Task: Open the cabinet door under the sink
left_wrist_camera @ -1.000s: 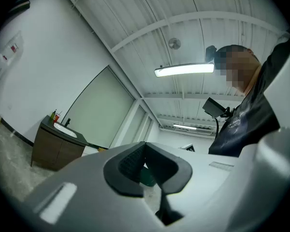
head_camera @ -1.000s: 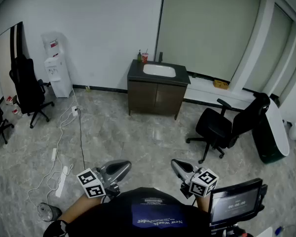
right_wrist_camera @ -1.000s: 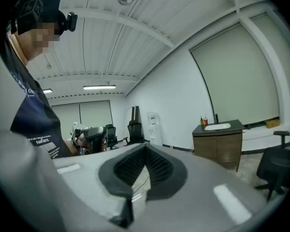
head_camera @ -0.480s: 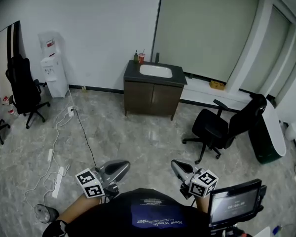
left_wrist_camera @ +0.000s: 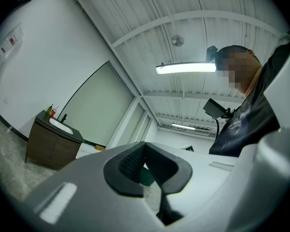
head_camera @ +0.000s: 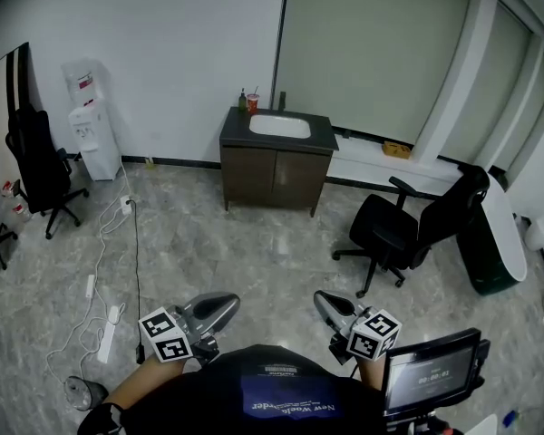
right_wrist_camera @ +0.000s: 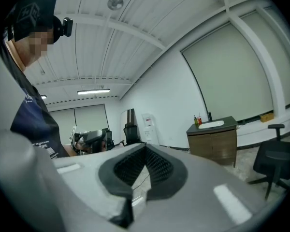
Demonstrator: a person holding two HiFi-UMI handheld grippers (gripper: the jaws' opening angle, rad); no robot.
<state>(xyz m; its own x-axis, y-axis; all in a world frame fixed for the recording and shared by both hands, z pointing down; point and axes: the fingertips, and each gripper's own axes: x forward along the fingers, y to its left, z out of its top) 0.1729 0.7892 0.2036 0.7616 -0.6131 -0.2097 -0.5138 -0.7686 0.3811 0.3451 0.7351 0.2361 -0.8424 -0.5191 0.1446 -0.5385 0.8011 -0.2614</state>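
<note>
Shifted since a second ago: sink cabinet point(head_camera: 276, 166) sits further left in the head view, black office chair point(head_camera: 394, 229) likewise.
Cabinet doors point(head_camera: 274, 179): two, shut, at the far wall, well apart from both tongs.
Left tongs point(head_camera: 225, 304): pads together, nothing held.
Right tongs point(head_camera: 324, 301): pads together, nothing held.
Floor point(head_camera: 245, 252): open stretch between tongs and cabinet.
Chair: at the right edge of that stretch, near the cabinet's right corner.
Power strip point(head_camera: 109, 320): with its cable, along the left edge.
</note>
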